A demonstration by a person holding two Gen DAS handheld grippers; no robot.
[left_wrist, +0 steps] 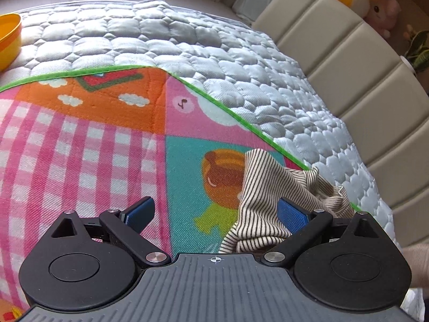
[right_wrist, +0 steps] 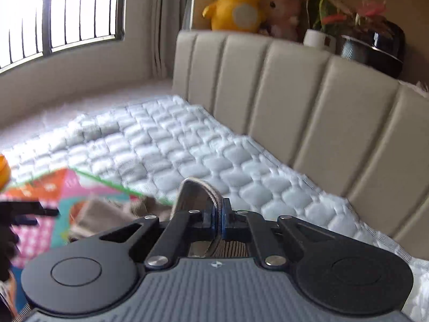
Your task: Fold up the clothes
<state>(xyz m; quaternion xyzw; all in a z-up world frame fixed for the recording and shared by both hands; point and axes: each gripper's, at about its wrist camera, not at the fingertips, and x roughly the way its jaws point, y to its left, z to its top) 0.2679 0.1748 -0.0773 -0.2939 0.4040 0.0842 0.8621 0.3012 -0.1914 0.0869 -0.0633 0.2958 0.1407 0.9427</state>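
Note:
A cream garment with thin dark stripes [left_wrist: 270, 201] lies bunched on a colourful play mat [left_wrist: 80, 147] near its green-edged right corner. My left gripper [left_wrist: 217, 213] is open just above the mat; its right blue pad [left_wrist: 292, 214] is against the garment, nothing is held between the jaws. My right gripper [right_wrist: 219, 221] is shut on a folded edge of the striped garment [right_wrist: 198, 190], lifted above the bed. The rest of the garment [right_wrist: 107, 212] hangs blurred down to the left. The left gripper shows at the left edge of the right wrist view [right_wrist: 24, 212].
The mat lies on a pale blue quilted mattress cover [left_wrist: 214, 40]. A beige padded headboard [right_wrist: 308, 102] runs along the right. A yellow bowl [left_wrist: 8, 40] sits at the far left. Plush toys [right_wrist: 236, 2] and potted plants [right_wrist: 335, 24] stand on the ledge behind.

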